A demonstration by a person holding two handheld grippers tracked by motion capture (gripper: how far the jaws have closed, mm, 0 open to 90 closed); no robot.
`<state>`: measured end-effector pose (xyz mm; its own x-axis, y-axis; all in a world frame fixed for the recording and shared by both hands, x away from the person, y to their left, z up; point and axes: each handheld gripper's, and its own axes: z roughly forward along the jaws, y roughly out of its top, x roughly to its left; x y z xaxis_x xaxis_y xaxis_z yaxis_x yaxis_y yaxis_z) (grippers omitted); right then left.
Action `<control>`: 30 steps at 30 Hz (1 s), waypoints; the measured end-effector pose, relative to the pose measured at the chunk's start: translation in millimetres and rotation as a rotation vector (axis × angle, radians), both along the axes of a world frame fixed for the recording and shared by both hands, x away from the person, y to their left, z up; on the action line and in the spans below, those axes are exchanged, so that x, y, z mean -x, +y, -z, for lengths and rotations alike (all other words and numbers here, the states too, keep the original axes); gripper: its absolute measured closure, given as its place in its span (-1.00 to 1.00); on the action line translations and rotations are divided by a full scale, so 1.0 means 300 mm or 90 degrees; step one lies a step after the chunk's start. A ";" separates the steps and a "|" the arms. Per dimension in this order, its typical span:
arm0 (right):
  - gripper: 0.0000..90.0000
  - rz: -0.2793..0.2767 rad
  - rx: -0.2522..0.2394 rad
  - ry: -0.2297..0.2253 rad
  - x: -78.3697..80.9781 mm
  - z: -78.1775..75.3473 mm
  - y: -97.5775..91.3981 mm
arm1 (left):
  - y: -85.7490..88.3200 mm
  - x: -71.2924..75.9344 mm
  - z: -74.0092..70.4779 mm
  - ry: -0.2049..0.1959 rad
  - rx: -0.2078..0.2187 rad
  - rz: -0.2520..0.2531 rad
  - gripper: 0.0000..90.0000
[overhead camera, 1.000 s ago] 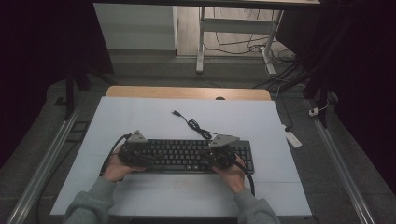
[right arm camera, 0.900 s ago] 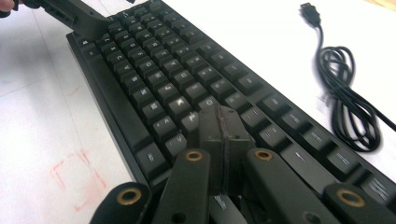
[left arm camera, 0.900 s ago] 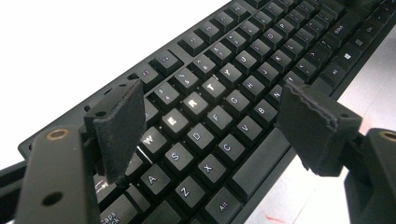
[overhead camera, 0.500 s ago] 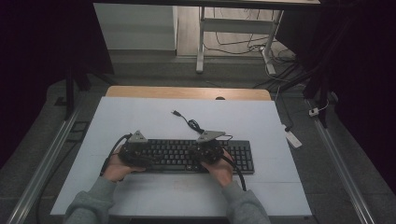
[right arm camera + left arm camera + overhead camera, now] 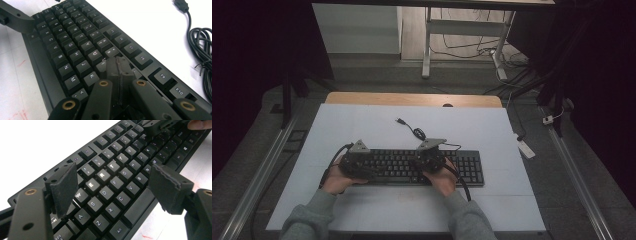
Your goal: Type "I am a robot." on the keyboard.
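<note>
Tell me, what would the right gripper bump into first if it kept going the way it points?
Probably the keyboard. The right gripper has its jaws closed together, tilted down at the keys, with the tip right over the key beside the U and K. Whether it already touches, I cannot tell.

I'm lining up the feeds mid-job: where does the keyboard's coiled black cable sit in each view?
High view: the cable lies on the white table behind the keyboard, running up-left to its plug.
Left gripper view: cable not in this picture.
Right gripper view: the cable is coiled at the right edge, plug at top right.
Shared landmark: the keyboard's letter keys.
</note>
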<state>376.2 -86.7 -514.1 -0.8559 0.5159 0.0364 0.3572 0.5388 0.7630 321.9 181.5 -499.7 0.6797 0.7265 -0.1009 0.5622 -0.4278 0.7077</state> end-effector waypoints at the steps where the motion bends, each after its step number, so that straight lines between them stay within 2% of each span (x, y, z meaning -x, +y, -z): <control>1: 0.99 0.000 0.002 0.001 -0.002 0.001 0.001 | 0.001 0.000 0.000 0.000 0.000 0.000 -0.46; 12: 0.99 0.001 0.009 0.008 -0.013 0.008 0.016 | 0.003 -0.002 0.003 0.000 -0.001 -0.001 -0.47; 16: 0.99 0.001 0.023 0.011 -0.013 0.012 0.018 | 0.002 -0.002 0.003 -0.001 -0.002 0.000 -0.47; 19: 0.99 0.000 0.012 0.011 -0.014 0.012 0.016 | 0.002 -0.002 0.003 -0.001 -0.002 -0.001 -0.47; 23: 0.99 -0.001 0.001 -0.008 -0.002 -0.011 0.007 | 0.005 -0.002 0.001 -0.004 -0.001 -0.001 -0.47; 30: 0.97 -0.005 -0.017 -0.021 0.035 -0.049 -0.043 | 0.006 0.000 -0.002 -0.010 -0.001 -0.008 -0.47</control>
